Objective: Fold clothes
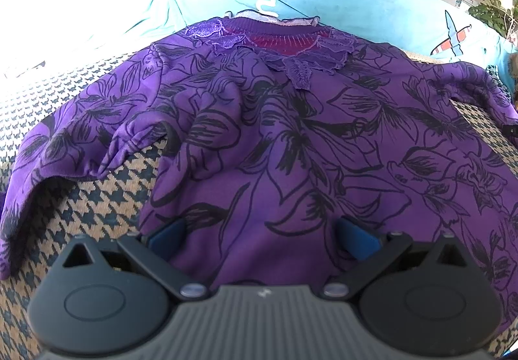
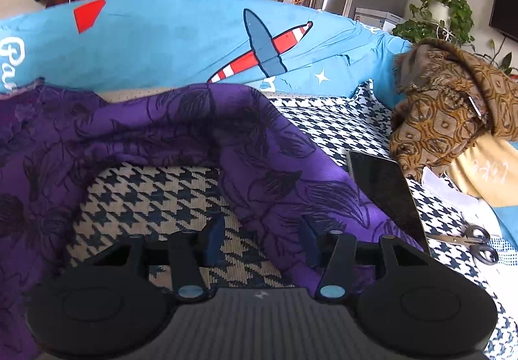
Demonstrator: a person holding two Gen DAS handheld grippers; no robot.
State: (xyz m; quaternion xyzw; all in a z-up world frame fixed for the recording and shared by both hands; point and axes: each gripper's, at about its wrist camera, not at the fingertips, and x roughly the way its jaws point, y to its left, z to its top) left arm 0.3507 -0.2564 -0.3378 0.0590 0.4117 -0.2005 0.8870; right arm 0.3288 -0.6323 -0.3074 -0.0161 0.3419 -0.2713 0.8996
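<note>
A purple sweater with black flower outlines (image 1: 291, 139) lies spread, collar away from me, on a houndstooth sofa cover (image 1: 106, 198). My left gripper (image 1: 262, 237) hovers over its near hem. Its jaws stand wide open, and the cloth between them is not pinched. In the right wrist view one sleeve (image 2: 265, 172) arcs from the sweater's body down towards me. My right gripper (image 2: 262, 241) is half open over the sleeve's end. The cloth lies against the right finger (image 2: 309, 243), and bare houndstooth cover (image 2: 155, 198) shows by the left finger.
A blue sofa back with a plane print (image 2: 162, 42) rises behind the sweater. To the right lie a dark phone (image 2: 385, 194), scissors (image 2: 476, 243) and a brown patterned throw (image 2: 446, 113). A potted plant (image 2: 437, 13) stands beyond.
</note>
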